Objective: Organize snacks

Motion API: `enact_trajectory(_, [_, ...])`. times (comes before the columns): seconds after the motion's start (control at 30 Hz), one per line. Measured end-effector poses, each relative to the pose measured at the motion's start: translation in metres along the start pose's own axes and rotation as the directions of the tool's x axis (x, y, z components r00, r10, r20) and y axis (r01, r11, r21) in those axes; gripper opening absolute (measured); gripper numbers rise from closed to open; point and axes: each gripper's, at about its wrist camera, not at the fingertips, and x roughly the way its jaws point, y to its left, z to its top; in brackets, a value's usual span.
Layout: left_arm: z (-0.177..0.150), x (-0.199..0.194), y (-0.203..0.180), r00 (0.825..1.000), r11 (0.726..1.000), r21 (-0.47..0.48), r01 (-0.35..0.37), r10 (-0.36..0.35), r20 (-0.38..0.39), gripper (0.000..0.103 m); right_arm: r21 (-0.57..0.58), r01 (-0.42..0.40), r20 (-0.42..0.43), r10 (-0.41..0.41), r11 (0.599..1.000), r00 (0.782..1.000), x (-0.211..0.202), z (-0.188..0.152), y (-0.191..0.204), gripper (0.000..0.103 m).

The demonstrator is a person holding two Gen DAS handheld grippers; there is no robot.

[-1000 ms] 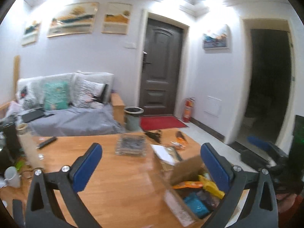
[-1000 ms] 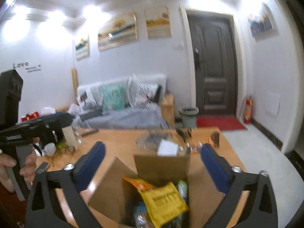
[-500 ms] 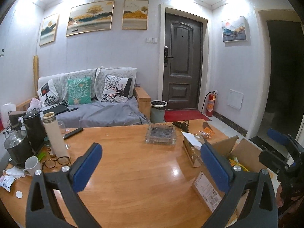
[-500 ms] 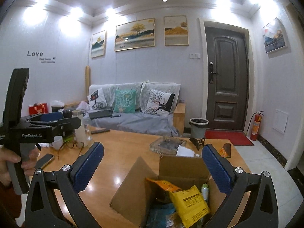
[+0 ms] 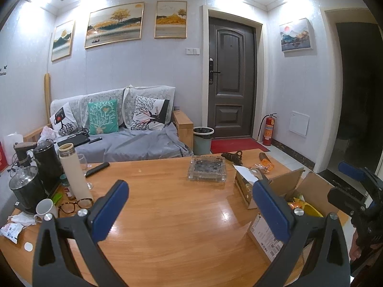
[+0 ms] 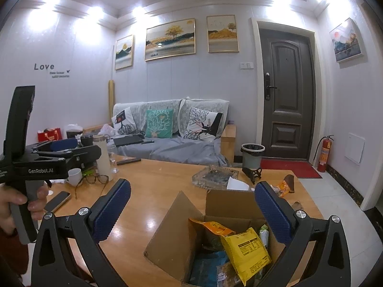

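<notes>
Both grippers wide, empty: left gripper (image 5: 189, 205), right gripper (image 6: 192, 205). Cardboard box (image 6: 229, 205) lower centre in right view, yellow snack packet (image 6: 244, 248) visible inside; left view shows only box side (image 5: 265, 236), lower right.

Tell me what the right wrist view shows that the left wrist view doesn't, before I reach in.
Only the right wrist view looks down into the open cardboard box: a yellow snack pack and an orange pack stand in it, and a phone lies on the table.

Only the left wrist view shows the box's labelled side and two dark kettles.

Both show the glass ashtray, glasses, white mug, and both open grippers: left gripper, right gripper.
</notes>
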Motion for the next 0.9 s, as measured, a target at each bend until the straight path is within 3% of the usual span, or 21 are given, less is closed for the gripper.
enact_trajectory(0.9, [-0.0044,-0.0007,0.0007,1.0,1.0,-0.002,-0.008,0.008,0.001,0.102,0.0,0.008,-0.008,-0.008,1.0,1.0,0.002,-0.006,-0.0004,0.103])
